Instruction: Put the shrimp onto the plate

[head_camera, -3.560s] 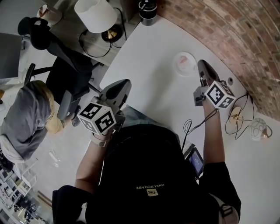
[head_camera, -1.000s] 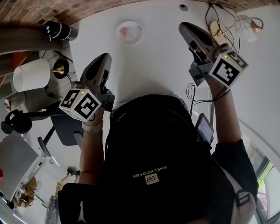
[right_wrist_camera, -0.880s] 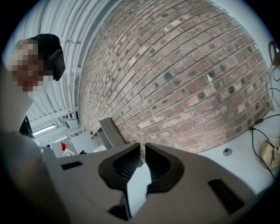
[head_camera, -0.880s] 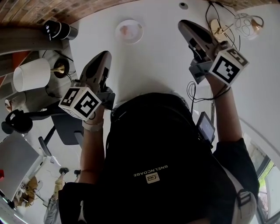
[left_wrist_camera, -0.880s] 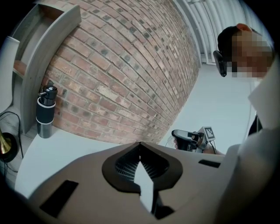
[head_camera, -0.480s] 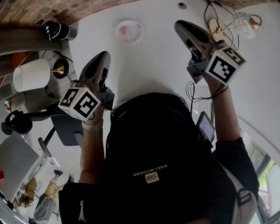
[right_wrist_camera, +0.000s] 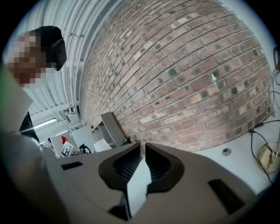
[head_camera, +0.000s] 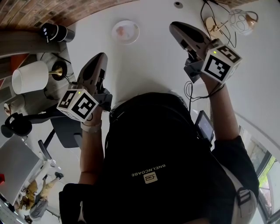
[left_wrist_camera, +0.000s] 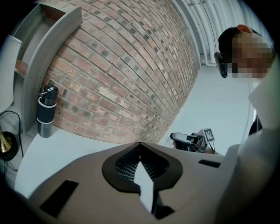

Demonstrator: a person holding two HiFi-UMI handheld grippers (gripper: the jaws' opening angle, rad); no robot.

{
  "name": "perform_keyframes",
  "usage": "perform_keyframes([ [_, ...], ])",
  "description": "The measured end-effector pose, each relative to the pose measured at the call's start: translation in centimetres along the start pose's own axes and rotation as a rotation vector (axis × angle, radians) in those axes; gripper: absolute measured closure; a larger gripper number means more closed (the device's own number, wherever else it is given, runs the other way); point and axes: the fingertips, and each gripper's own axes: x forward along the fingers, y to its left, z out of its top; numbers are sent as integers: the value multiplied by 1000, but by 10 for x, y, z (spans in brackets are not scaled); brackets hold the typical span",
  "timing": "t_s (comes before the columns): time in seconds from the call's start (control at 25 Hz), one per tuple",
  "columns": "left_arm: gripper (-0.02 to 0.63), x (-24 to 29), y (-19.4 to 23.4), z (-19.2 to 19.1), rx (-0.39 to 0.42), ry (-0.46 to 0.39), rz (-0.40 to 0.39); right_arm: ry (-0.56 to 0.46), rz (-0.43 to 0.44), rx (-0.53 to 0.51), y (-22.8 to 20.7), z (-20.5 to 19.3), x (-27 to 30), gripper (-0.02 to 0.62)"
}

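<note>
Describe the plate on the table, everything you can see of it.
The plate is small, round and whitish, with a shallow rim; the material is unclear. It lies flat on the white table, toward the far side near the brick wall. A pinkish patch sits on it, too small to identify. Neither the left hand-held gripper nor the right hand-held gripper touches it; both are held apart from it.

The left gripper [left_wrist_camera: 140, 144] and right gripper [right_wrist_camera: 142, 146] have smooth, matt taupe plastic shells. Inside the jaws sit black ribbed pads [left_wrist_camera: 127, 165] that look rubbery. Beyond the jaws the brick wall [left_wrist_camera: 131, 65] is rough and matt. Below them the desk [left_wrist_camera: 65, 148] is smooth matt white. Left of the left jaws, a bottle [left_wrist_camera: 45, 113] shows black plastic over satin metal.
</note>
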Motion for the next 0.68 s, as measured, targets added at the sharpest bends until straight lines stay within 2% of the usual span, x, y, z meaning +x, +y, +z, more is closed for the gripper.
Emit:
perform_keyframes([
  [0.68, 603, -2, 4, 0, -15, -9, 8, 4, 1, 11, -4, -3, 5, 569],
])
